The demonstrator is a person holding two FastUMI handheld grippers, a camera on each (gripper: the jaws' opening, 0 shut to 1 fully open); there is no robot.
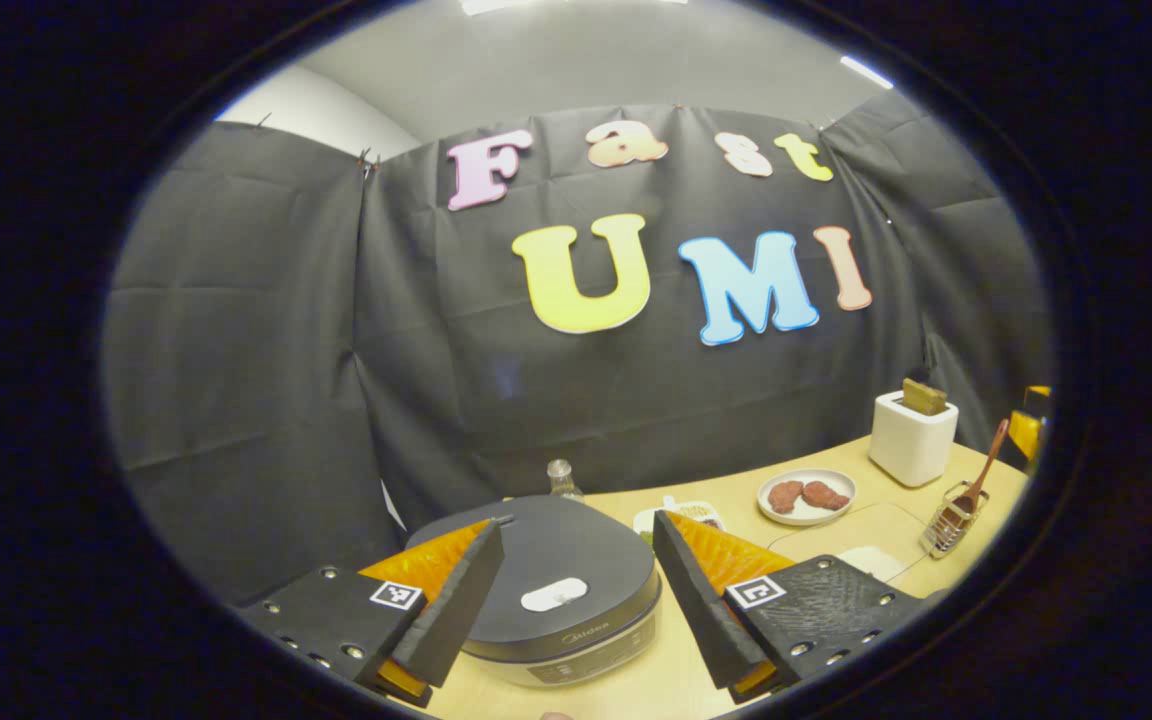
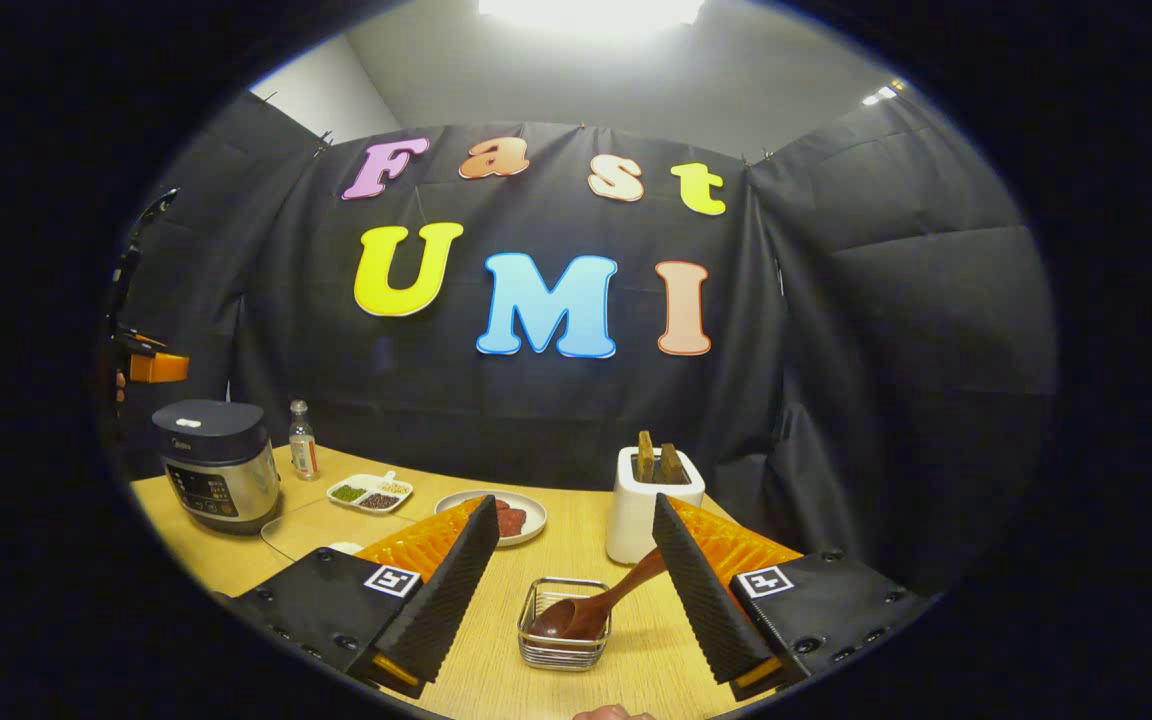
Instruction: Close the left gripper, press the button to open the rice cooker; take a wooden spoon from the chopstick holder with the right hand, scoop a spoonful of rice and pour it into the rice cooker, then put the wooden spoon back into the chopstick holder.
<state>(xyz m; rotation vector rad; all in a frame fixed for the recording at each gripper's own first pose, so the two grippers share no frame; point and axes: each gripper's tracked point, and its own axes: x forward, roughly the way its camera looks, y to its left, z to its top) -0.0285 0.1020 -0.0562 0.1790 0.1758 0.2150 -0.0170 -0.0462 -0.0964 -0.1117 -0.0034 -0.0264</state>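
The dark grey rice cooker (image 1: 546, 590) sits with its lid down, a white button (image 1: 554, 594) on top. My left gripper (image 1: 576, 590) hovers over it, open, the cooker between and below the fingers. In the right gripper view the cooker (image 2: 216, 465) stands far left. A wooden spoon (image 2: 596, 605) lies bowl-down in the wire chopstick holder (image 2: 564, 625), handle leaning right. My right gripper (image 2: 571, 590) is open just before the holder, touching nothing. The holder with the spoon (image 1: 956, 505) also shows at the right in the left gripper view.
A white toaster (image 2: 651, 505) with bread stands behind the holder. A plate of meat (image 2: 511, 520), a divided dish of grains (image 2: 371, 492) and a small bottle (image 2: 303, 440) sit on the wooden table (image 2: 556, 690). A transparent mat (image 2: 321, 525) lies near the cooker.
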